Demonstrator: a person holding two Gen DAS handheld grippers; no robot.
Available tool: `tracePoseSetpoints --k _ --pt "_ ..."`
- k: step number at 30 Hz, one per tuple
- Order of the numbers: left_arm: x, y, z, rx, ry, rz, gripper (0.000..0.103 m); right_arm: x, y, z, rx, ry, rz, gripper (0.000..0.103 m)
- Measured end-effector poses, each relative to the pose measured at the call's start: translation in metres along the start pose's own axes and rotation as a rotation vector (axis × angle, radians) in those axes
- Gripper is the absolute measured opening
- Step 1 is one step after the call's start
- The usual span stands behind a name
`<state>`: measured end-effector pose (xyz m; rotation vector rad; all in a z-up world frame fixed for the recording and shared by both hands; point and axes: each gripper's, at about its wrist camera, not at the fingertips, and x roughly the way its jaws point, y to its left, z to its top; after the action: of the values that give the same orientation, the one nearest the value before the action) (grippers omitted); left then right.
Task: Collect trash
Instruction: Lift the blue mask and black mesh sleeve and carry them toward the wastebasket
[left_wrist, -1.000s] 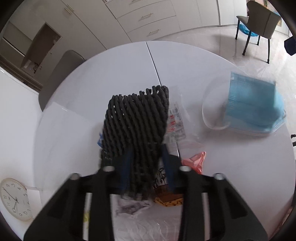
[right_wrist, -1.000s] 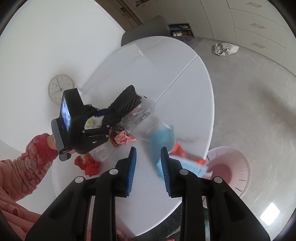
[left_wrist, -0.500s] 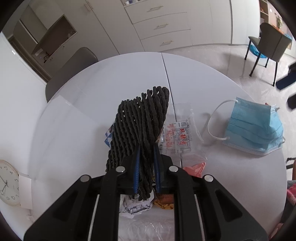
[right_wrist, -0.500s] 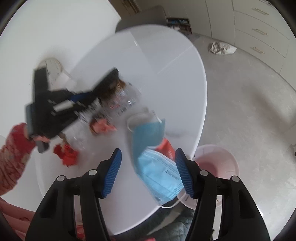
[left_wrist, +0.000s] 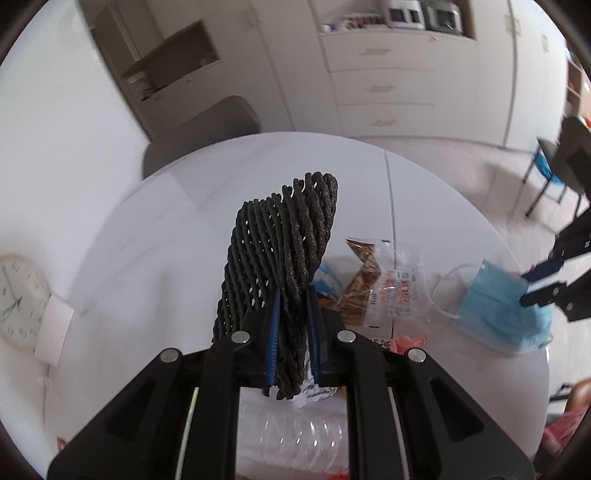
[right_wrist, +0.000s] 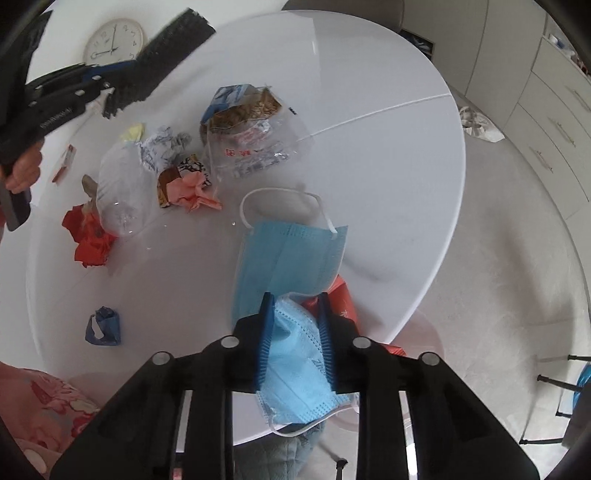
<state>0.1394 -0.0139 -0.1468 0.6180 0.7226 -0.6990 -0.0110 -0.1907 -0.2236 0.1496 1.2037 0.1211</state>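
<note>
table far half bare | mask overhangs near edge

Red print on clear plastic bag, unreadable

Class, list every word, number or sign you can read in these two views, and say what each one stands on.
Wall clock: numerals around the dial, too small to read surely.
Clear plastic bag: red and blue printing, too blurred to read.
Same bag, left wrist view: red characters, not legible.
Left gripper: pale lettering along its black arm, blurred.
Blue mask, black foam net: no text.
</note>
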Motion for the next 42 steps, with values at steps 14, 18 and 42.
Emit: tracePoseSetpoints --k 14,18,42 --pt "-0.081 0.002 -0.027 -0.202 -0.031 0.119 0.014 -0.053 0.028 0.032 0.035 -0.147 0.269 0.019" --pt "-0.098 -0.002 -0.028 -0.245 -0.037 0.125 0.013 -0.075 0.023 0.039 0.072 -0.207 0.395 0.019" --pt "-0.106 -0.219 0.053 -0.029 -0.029 -0.149 0.014 0.107 -0.17 -0.123 0.472 0.165 0.04 0.023"
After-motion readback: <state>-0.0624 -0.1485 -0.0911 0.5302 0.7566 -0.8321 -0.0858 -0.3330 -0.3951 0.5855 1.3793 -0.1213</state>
